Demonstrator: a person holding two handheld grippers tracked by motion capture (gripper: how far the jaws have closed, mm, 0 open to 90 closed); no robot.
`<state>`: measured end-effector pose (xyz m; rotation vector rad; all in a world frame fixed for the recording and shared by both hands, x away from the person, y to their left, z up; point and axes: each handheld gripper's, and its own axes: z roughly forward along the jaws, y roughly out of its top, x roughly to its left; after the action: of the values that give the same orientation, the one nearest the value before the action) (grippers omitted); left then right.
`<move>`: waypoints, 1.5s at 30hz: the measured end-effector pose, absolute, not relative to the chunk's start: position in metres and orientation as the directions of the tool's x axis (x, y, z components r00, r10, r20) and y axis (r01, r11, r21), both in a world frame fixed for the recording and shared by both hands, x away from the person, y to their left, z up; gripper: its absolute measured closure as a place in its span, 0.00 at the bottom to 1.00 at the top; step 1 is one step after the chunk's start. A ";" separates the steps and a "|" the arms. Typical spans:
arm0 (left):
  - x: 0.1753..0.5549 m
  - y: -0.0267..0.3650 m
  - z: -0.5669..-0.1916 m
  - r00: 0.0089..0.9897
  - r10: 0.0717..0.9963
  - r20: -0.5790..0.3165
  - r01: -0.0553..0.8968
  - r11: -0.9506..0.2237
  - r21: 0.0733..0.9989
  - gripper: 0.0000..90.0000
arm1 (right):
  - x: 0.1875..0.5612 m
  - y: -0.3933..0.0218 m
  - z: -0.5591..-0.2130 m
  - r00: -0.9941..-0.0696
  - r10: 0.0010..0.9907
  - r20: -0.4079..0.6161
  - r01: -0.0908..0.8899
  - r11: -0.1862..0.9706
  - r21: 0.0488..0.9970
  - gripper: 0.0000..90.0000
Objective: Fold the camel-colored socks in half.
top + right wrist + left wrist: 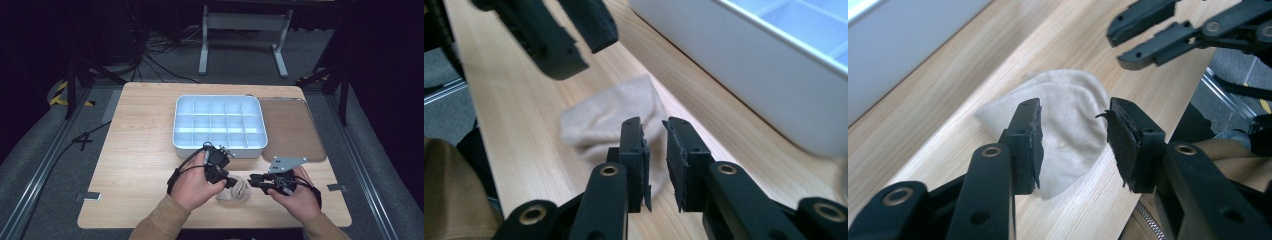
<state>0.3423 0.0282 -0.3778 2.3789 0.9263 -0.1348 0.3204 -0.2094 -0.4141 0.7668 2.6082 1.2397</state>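
Observation:
A folded beige sock (235,191) lies flat on the wooden table near its front edge, between my two grippers. In the left gripper view the sock (1068,135) rests on the wood just beyond the left gripper (1073,112), whose jaws stand apart with nothing between the pads. The right gripper (654,125) hovers over the sock (599,122) with a narrow empty gap between its jaws. In the high view the left gripper (231,181) points at the sock from the left and the right gripper (252,179) from the right.
A white divided organiser box (218,146) with empty compartments stands just behind the grippers; its wall (749,75) is close to the right gripper. A brown flat lid (290,127) lies to its right. Bare wood spreads over the table's left (140,150).

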 end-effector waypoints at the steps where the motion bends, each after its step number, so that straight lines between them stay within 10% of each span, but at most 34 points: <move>1: 0.342 0.032 -0.377 0.753 0.591 -0.288 0.648 -0.592 0.480 0.66 | 0.320 -0.206 -0.411 -0.864 0.499 0.074 0.371 0.530 0.762 0.87; 23: 0.337 0.071 -0.384 0.691 0.671 -0.270 0.707 -0.546 0.450 0.74 | 0.326 -0.158 -0.426 -0.915 0.397 0.068 0.337 0.663 0.668 0.90; 45: 0.344 0.022 -0.421 0.812 0.530 -0.246 0.584 -0.724 0.367 0.82 | 0.325 -0.180 -0.439 -0.882 0.464 0.081 0.400 0.646 0.650 0.87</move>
<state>0.3445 0.0216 -0.4212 2.5642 0.8318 -0.1717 0.3250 -0.1797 -0.4393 0.7271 2.7653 1.0571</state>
